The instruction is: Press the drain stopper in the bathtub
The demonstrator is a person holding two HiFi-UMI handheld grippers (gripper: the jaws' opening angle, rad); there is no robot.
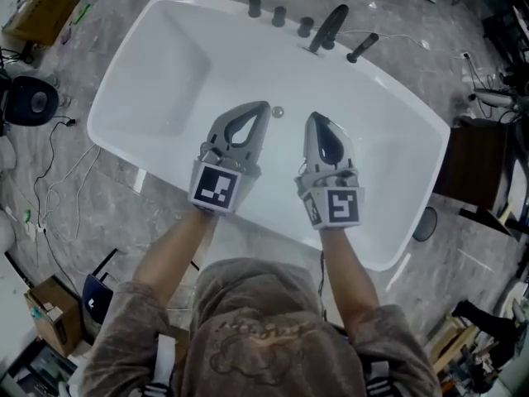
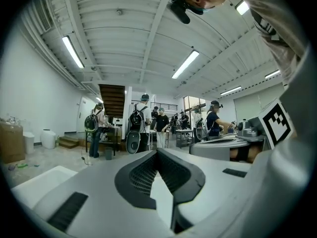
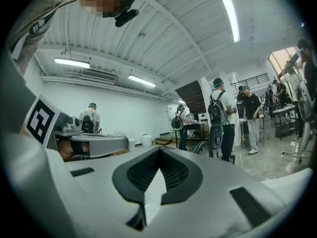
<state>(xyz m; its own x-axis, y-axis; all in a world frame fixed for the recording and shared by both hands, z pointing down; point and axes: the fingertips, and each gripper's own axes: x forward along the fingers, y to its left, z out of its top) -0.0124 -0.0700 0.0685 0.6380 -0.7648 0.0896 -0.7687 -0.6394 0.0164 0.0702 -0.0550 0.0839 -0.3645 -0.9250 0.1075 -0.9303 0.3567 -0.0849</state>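
Cluttered grey floor (image 1: 83, 180), glossy white bathtub (image 1: 165, 81), dark faucet (image 1: 329, 27), small round drain stopper (image 1: 278, 112) by left gripper (image 1: 264, 105), right gripper (image 1: 315, 117) alongside, both pressed closed, empty

Drain stopper (image 1: 278, 112): too small to tell whether raised or pressed. Bathtub (image 1: 165, 73): near rim partly hidden behind left gripper (image 1: 264, 105), right gripper (image 1: 314, 116) and forearms (image 1: 178, 251). Torso (image 1: 273, 329): cut by bottom edge.

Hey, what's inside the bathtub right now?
A small round drain stopper sits on the white bathtub floor, by the left gripper tip. That gripper and the right gripper cover the floor under them, so that part cannot be seen.
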